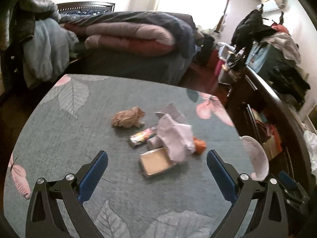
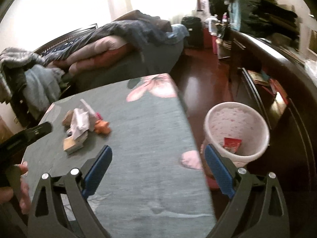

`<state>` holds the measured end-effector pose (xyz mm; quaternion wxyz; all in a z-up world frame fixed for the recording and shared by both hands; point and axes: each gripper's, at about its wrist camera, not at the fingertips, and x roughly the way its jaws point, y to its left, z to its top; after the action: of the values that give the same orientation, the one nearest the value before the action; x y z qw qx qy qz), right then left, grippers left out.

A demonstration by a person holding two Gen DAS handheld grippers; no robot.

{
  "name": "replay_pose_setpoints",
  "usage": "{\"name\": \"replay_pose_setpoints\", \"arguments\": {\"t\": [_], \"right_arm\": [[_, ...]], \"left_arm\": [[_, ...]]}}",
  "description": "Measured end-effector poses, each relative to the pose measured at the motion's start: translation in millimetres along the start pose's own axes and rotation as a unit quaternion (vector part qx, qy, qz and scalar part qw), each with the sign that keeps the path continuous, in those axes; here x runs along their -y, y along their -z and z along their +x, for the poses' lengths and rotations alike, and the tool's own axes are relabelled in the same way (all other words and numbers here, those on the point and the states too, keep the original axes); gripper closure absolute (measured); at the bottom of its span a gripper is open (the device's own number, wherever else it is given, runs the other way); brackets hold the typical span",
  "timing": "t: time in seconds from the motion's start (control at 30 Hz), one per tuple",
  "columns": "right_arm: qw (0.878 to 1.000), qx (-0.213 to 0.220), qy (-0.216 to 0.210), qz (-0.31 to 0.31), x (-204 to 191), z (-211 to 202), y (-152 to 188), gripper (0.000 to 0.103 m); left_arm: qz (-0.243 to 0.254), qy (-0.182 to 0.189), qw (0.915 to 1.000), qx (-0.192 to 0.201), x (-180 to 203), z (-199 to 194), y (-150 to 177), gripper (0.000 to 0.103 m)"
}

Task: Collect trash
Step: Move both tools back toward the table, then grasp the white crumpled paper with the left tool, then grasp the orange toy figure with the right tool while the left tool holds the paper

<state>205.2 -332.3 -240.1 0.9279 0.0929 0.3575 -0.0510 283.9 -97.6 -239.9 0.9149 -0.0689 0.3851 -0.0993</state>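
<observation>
Floral table [image 1: 99, 123] holds trash pile [image 1: 174, 140]; bin [image 2: 236, 130] beside; both tongs [image 1: 157, 176] [image 2: 158, 170] agape, empty.

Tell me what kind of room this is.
Most likely a bedroom: a bed piled with a folded quilt, clothes heaped on a dresser, and a small bin beside the table.

One crumpled brown paper [image 1: 127, 118], one open cardboard box [image 1: 156, 161], one bin [image 2: 236, 130], two claws [image 1: 157, 175] [image 2: 158, 171]
</observation>
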Motion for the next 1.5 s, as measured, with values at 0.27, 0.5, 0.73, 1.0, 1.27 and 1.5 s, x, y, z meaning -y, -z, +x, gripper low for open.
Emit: {"name": "replay_pose_setpoints", "arguments": {"t": [0.27,0.5,0.73,1.0,1.27,1.5], "right_arm": [[1.0,-0.012,-0.007,-0.014,-20,13,5,0.008],[1.0,-0.014,-0.003,-0.009,-17,18,3,0.008],[1.0,-0.011,-0.009,-0.019,-25,22,-3,0.008],[0.998,-0.025,-0.018,-0.053,-56,53,-15,0.008],[0.993,-0.057,-0.042,-0.093,-93,105,-28,0.011],[0.988,-0.085,-0.038,-0.123,-115,139,-34,0.033]], "left_arm": [[0.038,0.013,0.9986,-0.034,25,51,-10,0.004],[0.032,-0.008,0.9981,-0.052,33,88,-20,0.008],[0.016,0.02,0.9984,-0.051,24,86,-19,0.053],[-0.002,0.017,0.9993,0.034,-1,23,-33,0.058],[-0.04,-0.002,0.9982,0.045,-45,3,-36,0.058],[-0.053,-0.014,0.9975,0.044,-65,0,-35,0.058]]}}
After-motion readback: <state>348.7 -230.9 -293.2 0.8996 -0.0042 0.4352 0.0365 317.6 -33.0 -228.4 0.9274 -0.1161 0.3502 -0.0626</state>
